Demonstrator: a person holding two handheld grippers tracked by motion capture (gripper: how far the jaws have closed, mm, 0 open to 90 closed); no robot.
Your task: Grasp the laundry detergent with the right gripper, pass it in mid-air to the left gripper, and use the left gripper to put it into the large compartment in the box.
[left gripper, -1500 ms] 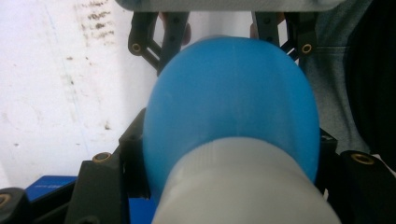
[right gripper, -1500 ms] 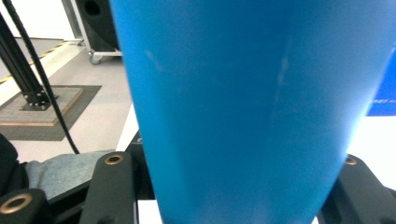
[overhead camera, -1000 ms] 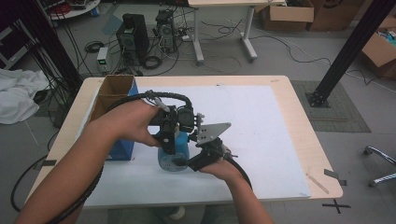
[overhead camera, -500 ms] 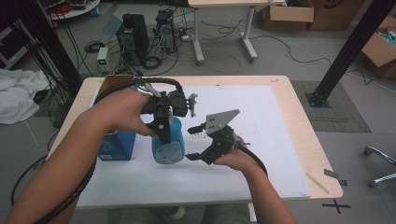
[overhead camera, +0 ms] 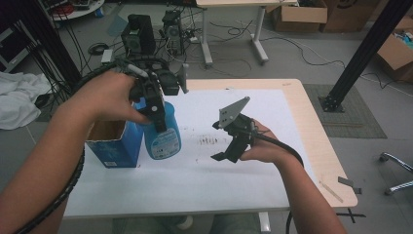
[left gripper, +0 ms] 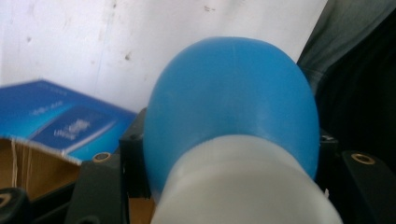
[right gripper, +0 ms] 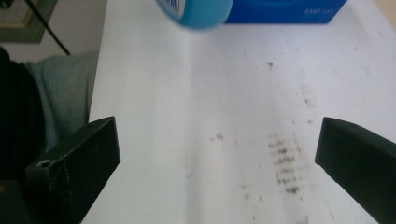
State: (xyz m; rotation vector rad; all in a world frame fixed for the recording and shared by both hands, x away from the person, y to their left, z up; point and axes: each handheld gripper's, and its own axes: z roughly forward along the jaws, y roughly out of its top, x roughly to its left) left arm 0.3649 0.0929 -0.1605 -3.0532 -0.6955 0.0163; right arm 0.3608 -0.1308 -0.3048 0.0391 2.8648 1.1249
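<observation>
— Blue plastic bottle (overhead camera: 162, 134) with a white neck, clear of the counter (overhead camera: 204, 180); the left gripper (overhead camera: 151, 100) has it by the top, fingers pinching just below the neck; in the left gripper view the rounded blue shoulder (left gripper: 231, 100) bulges up between the two black jaws.

— And where does it hang?

— Above the left part of the white sheet (overhead camera: 272, 161) that covers the counter, just beside an open blue carton (overhead camera: 114, 146) — whether the two touch I cannot tell; the bottle hangs roughly upright, its label facing the person.

— The other hand?

— The right gripper (overhead camera: 228, 151) is well apart from the bottle, over the middle of the sheet, held in the right hand (overhead camera: 265, 148); its fingers are spread wide and have just been opening, with nothing between them; the right gripper view looks down past both black jaws at bare sheet (right gripper: 224, 116) — a patch of dark smudges (right gripper: 284, 163) lies on it, and the bottle's bottom edge (right gripper: 196, 11) and the carton (right gripper: 285, 10) sit at the top of that view.

— Anything else on the counter?

— Those smudges (overhead camera: 210, 141) on the sheet between bottle and right gripper; a pale wood rim (overhead camera: 316, 141) shows around the sheet.
</observation>
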